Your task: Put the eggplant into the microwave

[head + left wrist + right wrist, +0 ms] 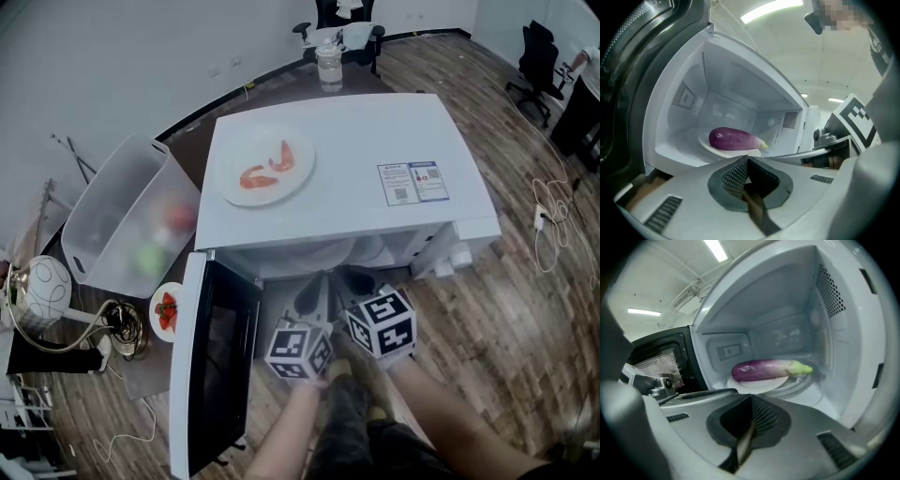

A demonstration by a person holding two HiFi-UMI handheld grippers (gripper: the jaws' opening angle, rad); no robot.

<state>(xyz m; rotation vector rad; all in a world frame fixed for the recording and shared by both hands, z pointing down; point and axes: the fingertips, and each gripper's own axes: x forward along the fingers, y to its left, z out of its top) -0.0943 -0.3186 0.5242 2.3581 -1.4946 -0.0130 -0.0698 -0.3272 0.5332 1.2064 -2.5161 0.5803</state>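
Note:
A purple eggplant with a green stem lies on a white plate inside the open white microwave. Both grippers hover side by side just outside the oven's mouth, pointing in. My left gripper is shut with nothing between its jaws. My right gripper is also shut and empty. In the head view the oven's roof hides the eggplant.
The microwave door hangs open to the left. A plate with shrimp rests on the oven's top. A clear bin, a small dish of strawberries and cables lie at the left. A water bottle stands behind.

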